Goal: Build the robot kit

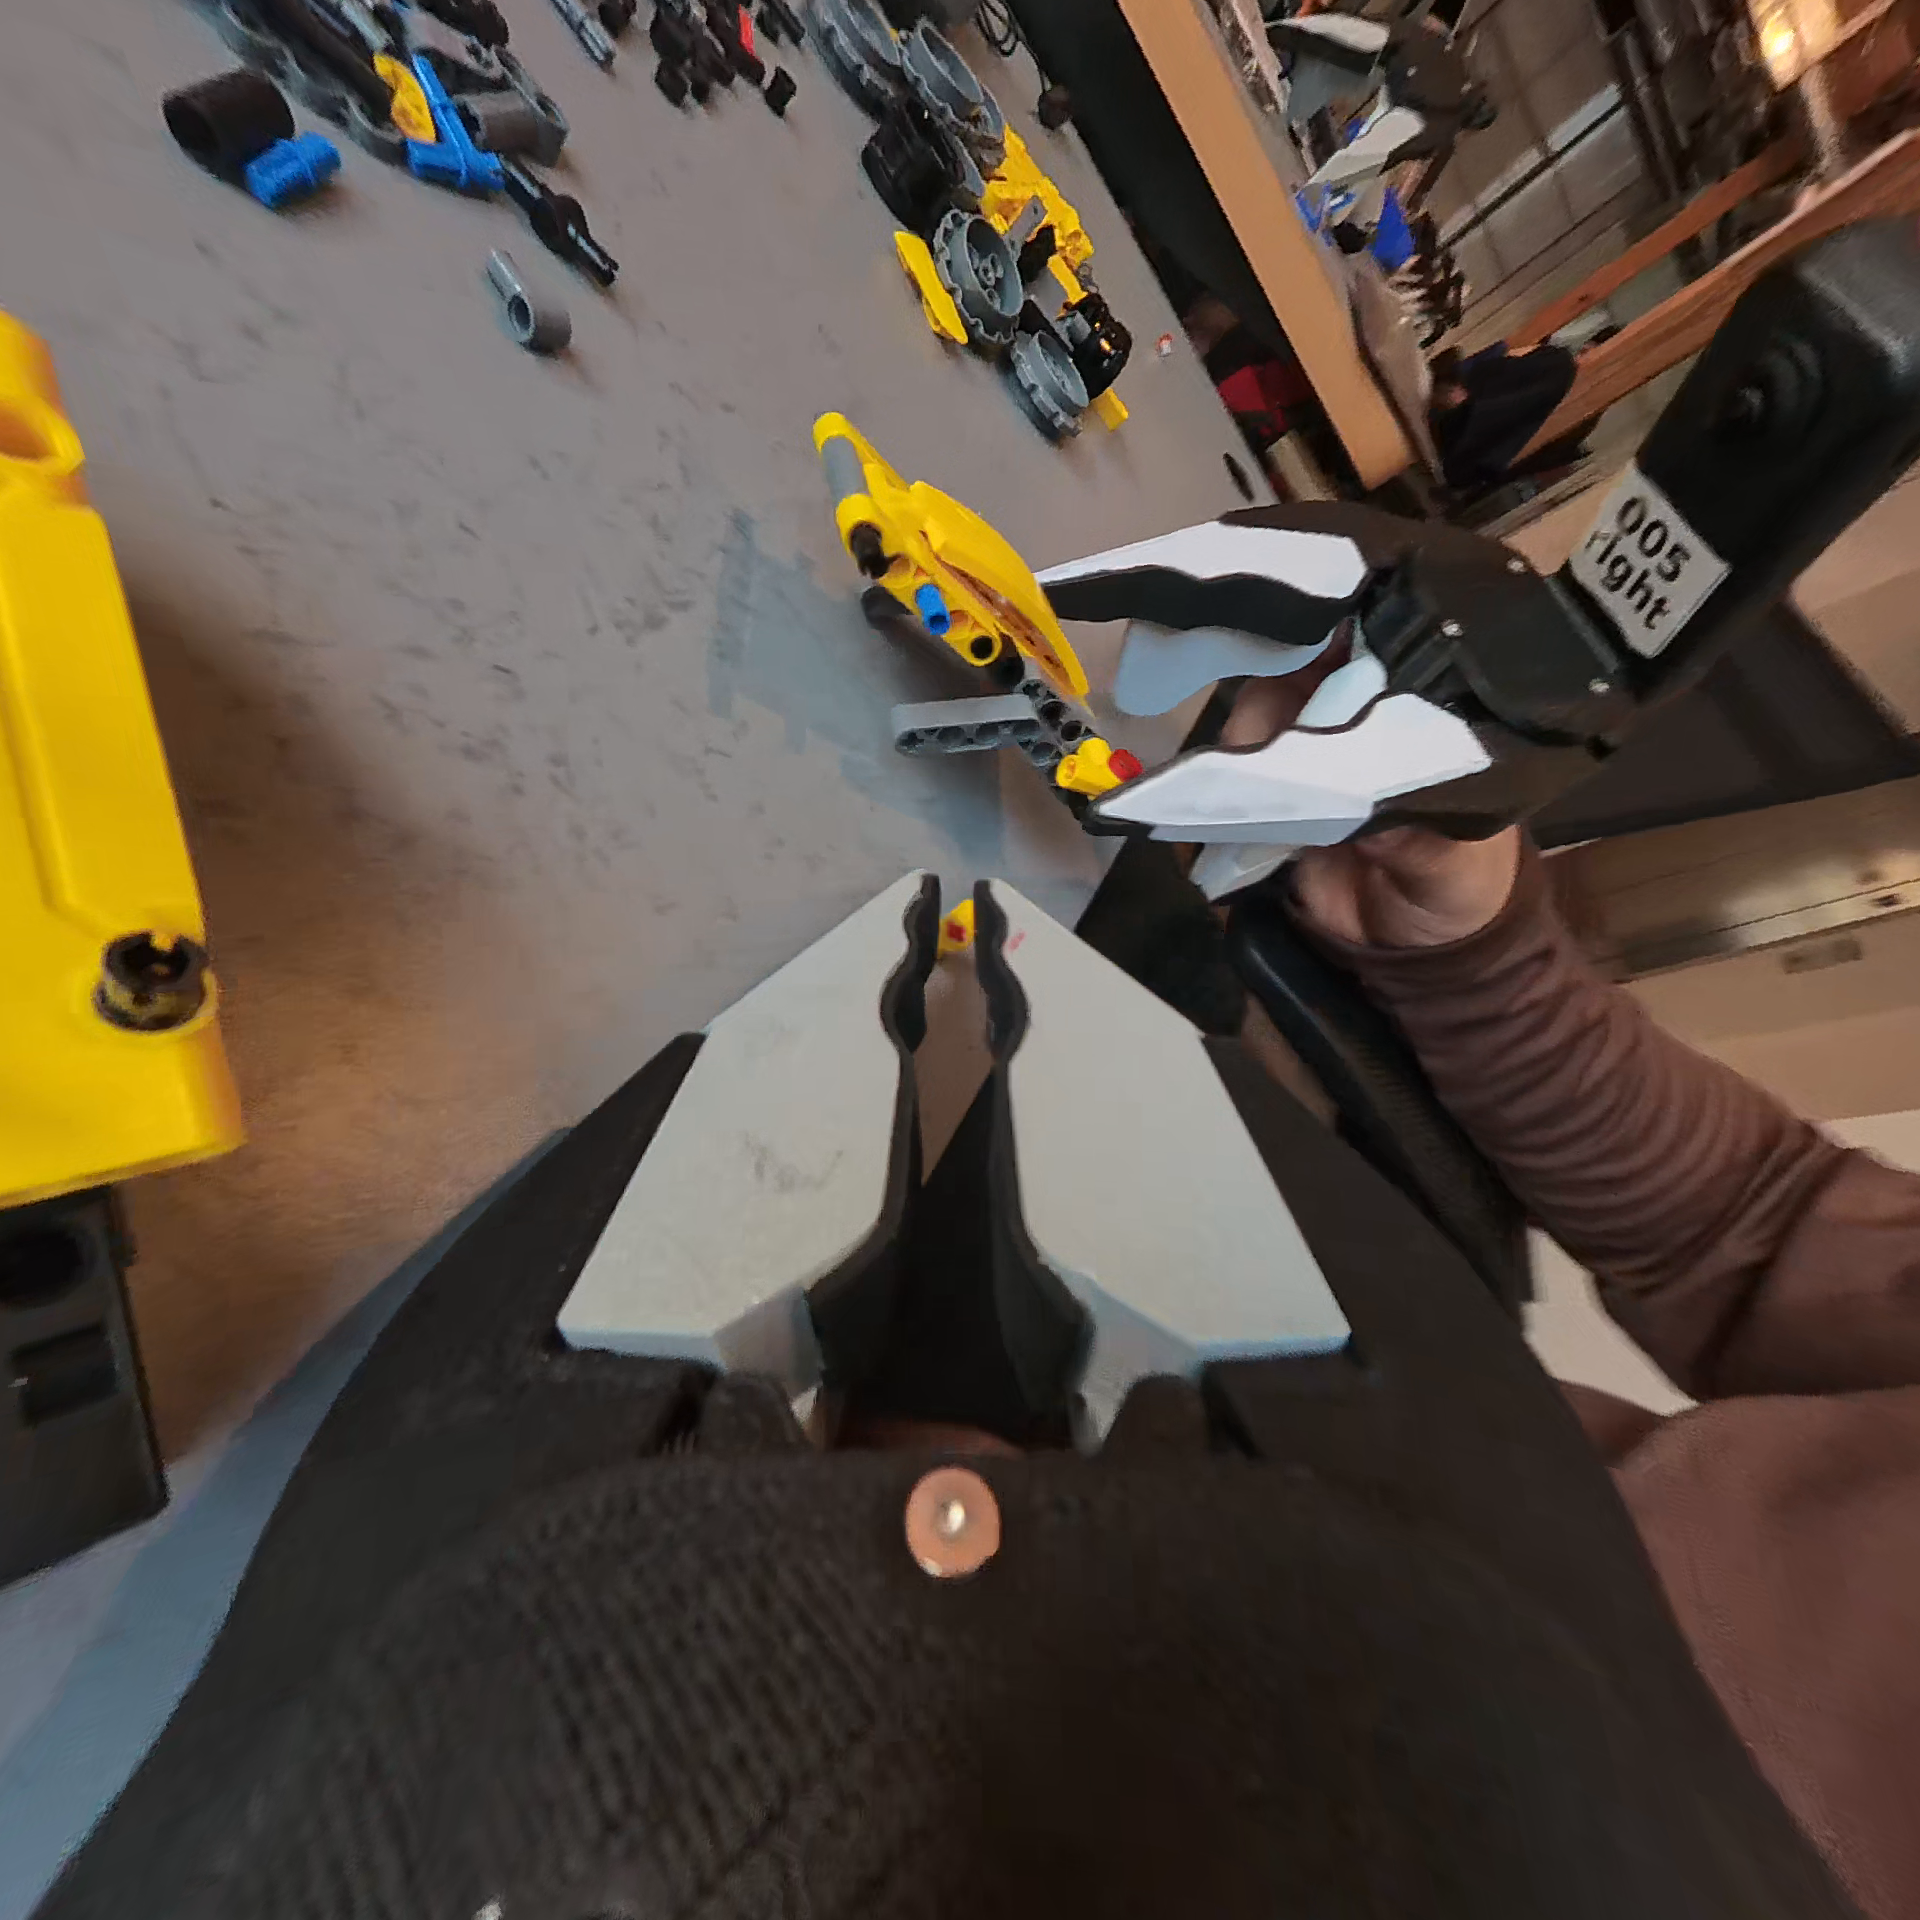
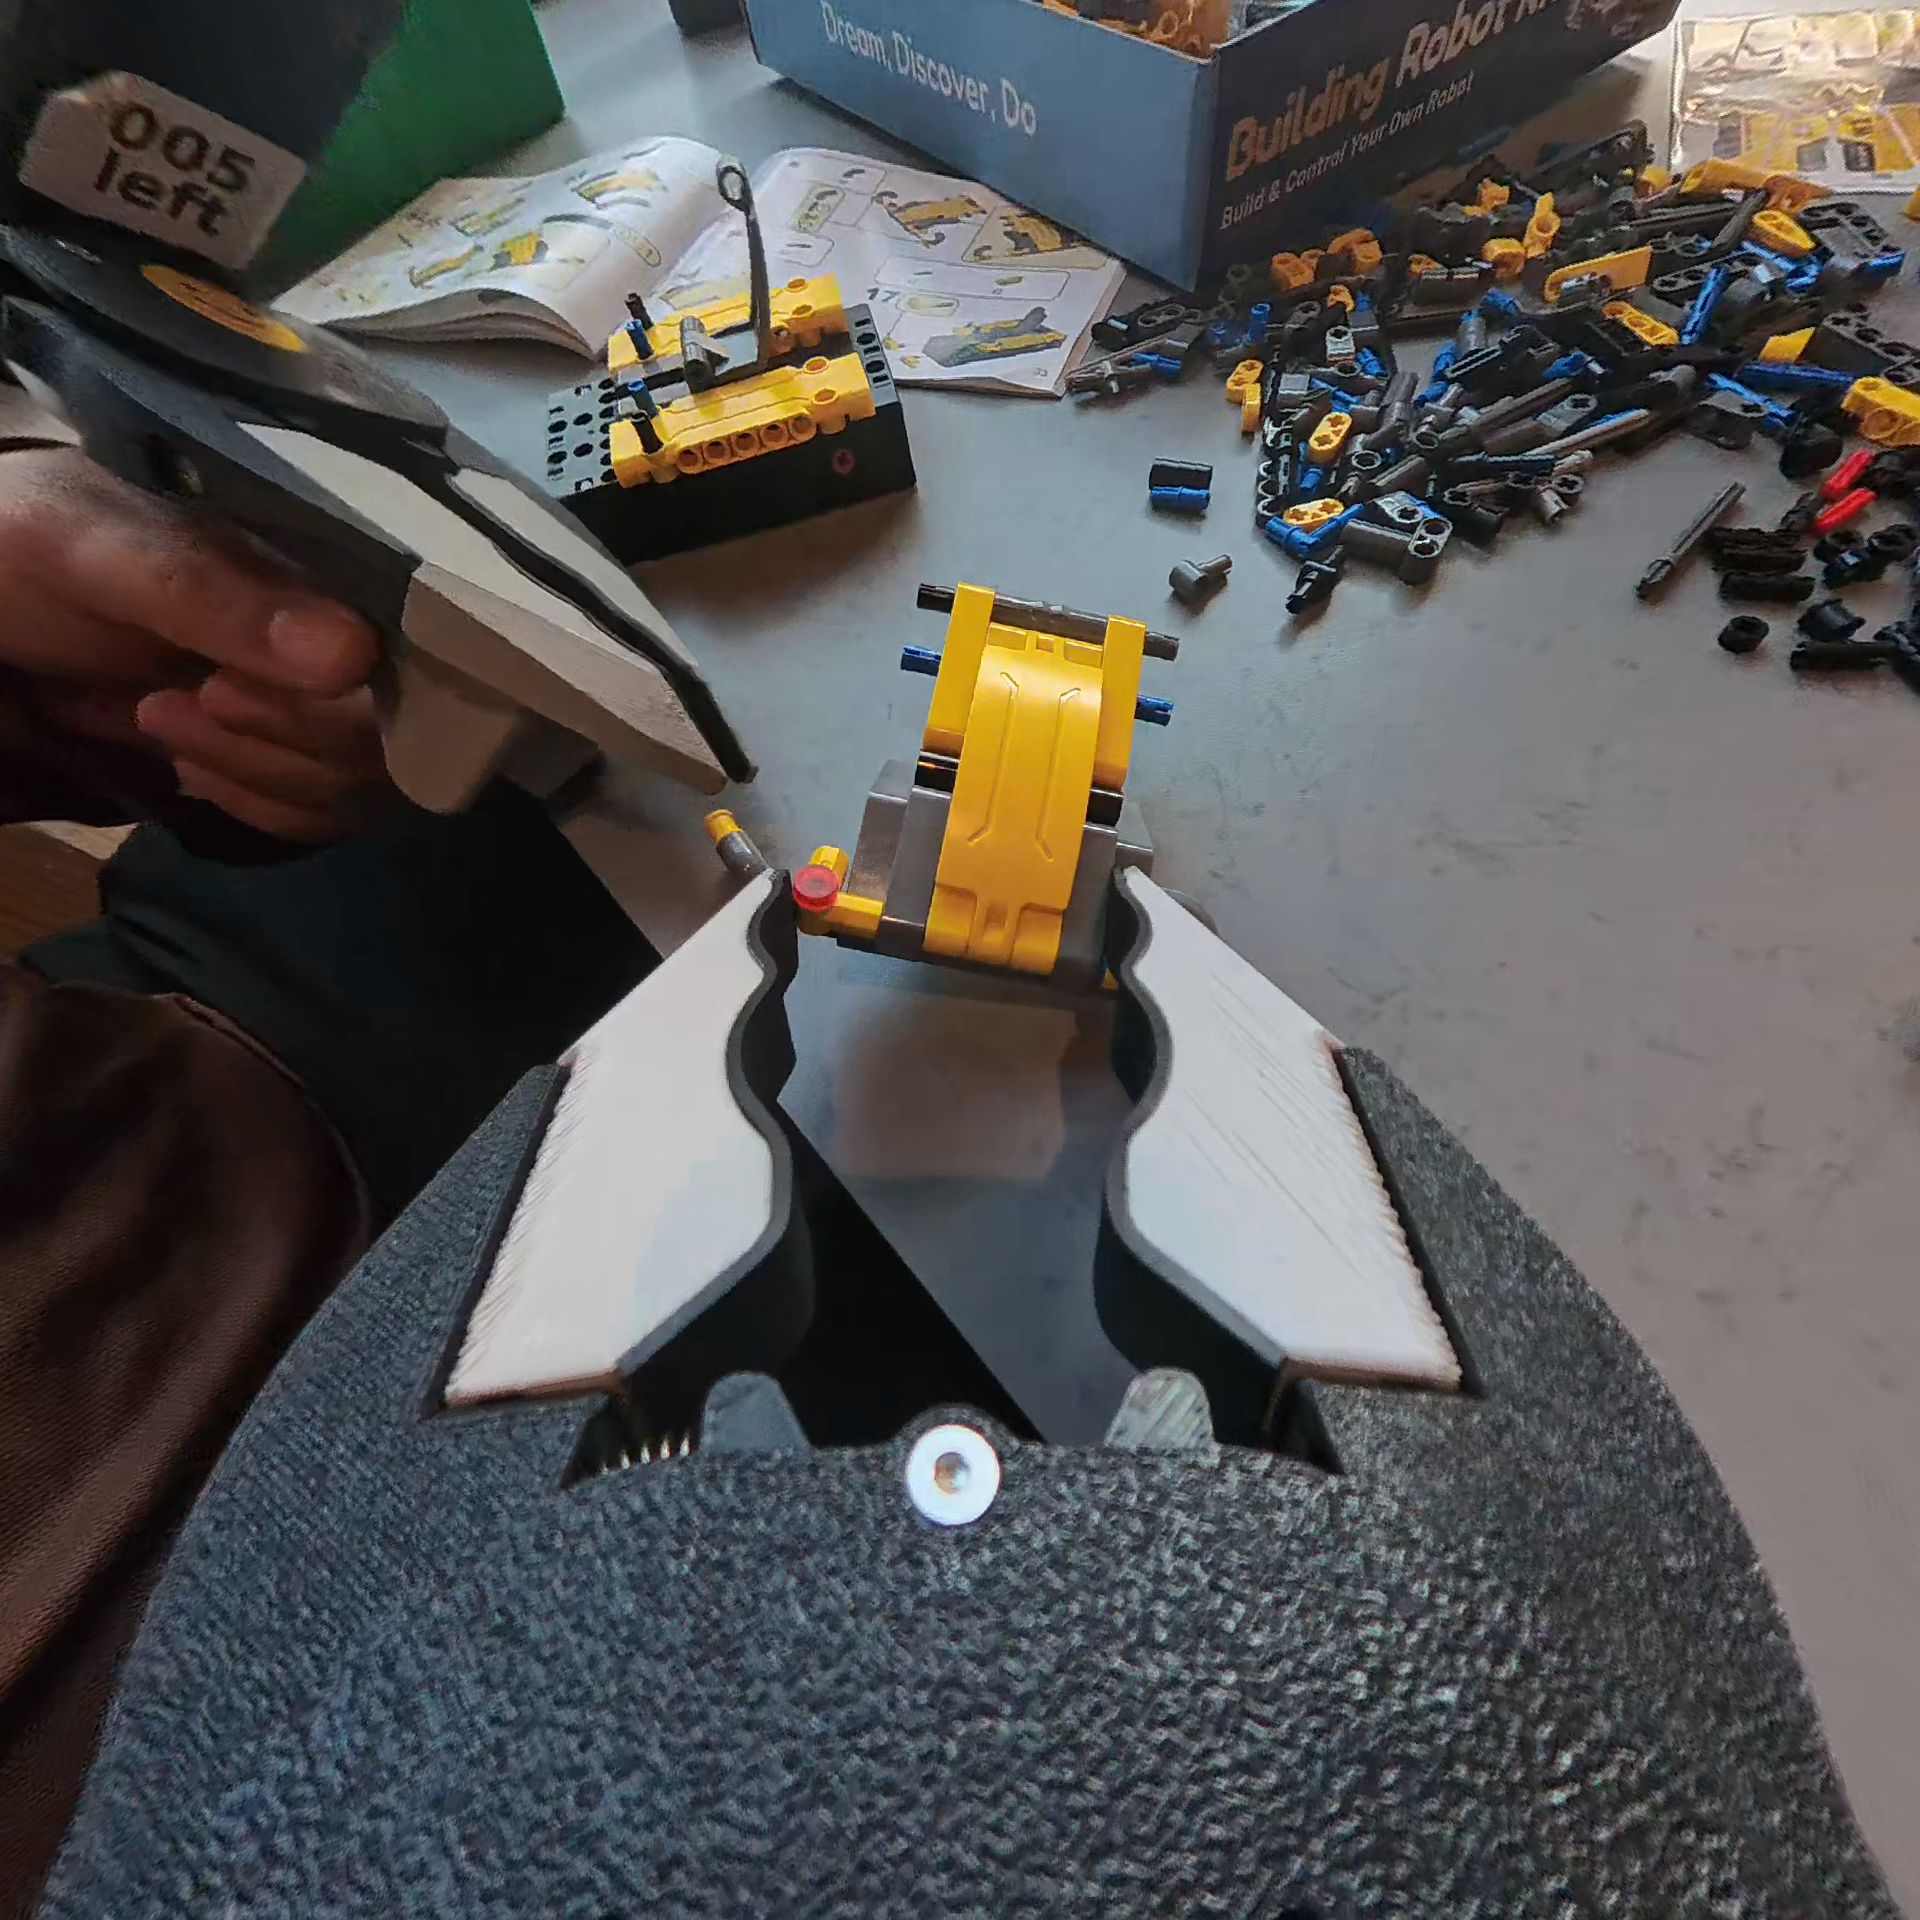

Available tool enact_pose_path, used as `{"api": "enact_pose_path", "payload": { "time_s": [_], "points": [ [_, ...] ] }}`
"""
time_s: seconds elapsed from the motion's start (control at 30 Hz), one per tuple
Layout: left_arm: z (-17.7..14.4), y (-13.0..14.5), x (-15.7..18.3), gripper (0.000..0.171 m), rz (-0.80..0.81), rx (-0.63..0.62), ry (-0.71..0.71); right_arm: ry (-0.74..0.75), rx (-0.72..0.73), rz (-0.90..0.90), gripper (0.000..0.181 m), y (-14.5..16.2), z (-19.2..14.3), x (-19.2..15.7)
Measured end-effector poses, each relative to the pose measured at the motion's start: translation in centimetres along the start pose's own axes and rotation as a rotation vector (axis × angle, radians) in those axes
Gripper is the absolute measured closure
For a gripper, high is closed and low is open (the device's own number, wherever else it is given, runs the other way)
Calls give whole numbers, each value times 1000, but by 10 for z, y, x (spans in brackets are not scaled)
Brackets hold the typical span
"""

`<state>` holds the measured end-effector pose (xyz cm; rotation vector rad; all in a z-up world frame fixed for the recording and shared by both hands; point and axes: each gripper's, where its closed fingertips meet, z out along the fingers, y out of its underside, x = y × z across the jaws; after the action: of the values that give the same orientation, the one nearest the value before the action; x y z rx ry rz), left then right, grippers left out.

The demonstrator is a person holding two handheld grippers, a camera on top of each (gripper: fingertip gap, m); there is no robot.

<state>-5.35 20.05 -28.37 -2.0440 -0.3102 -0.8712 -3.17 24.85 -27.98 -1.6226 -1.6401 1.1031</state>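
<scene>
A yellow and grey brick assembly [image 2: 1023, 790] with a red stud on a side arm [image 2: 816, 890] stands on the grey table. It also shows in the left wrist view [image 1: 956, 582]. My right gripper [image 2: 951, 883] is open, and its fingertips [image 2: 1143, 914] straddle the near end of the assembly. It shows from the side in the left wrist view [image 1: 1070, 707]. My left gripper [image 1: 956, 899] is almost shut, with only a thin gap, and holds nothing. A small yellow and grey pin [image 2: 724, 834] lies on the table just beyond its tips [image 1: 956, 925].
A black block with yellow beams [image 2: 727, 436], an open instruction booklet [image 2: 623, 229], a blue box [image 2: 1039, 114] and a pile of loose parts [image 2: 1558, 364] lie beyond. A yellow wheeled build [image 1: 997, 270] and a large yellow part [image 1: 83, 779] are in the left wrist view. The table edge [image 1: 1174, 883] is near.
</scene>
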Motion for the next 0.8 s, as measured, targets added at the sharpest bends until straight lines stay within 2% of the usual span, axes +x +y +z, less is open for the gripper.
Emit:
{"api": "enact_pose_path", "payload": {
  "time_s": [0.07,0.17,0.23,0.3,0.37,0.47,0.6,0.7,0.73,0.8],
  "points": [
    [-5,-6,-5,160,159,15,-108,6,-1,-7,121,0,0,0],
    [-15,-17,10,153,380,10,-149,6,6,-4,121,-1,-1,1],
    [-16,-13,19,150,532,-40,-153,3,10,4,121,-1,-1,2],
    [-13,-6,11,145,608,-100,-210,-1,13,8,121,-2,-2,2],
    [-8,-2,5,147,579,-118,-216,-2,11,3,121,-1,-2,1],
    [1,7,8,148,459,-148,-136,0,11,-9,121,-1,-3,0],
    [7,12,2,147,451,-175,-140,-1,14,-6,121,-2,-3,0],
    [7,11,1,155,446,-164,-135,-1,14,-2,121,-2,-2,0],
    [7,12,0,164,449,-166,-136,0,15,-3,121,-2,-2,0],
    [6,11,-1,167,444,-159,-140,5,16,-7,121,-3,-1,1]
  ]
}}
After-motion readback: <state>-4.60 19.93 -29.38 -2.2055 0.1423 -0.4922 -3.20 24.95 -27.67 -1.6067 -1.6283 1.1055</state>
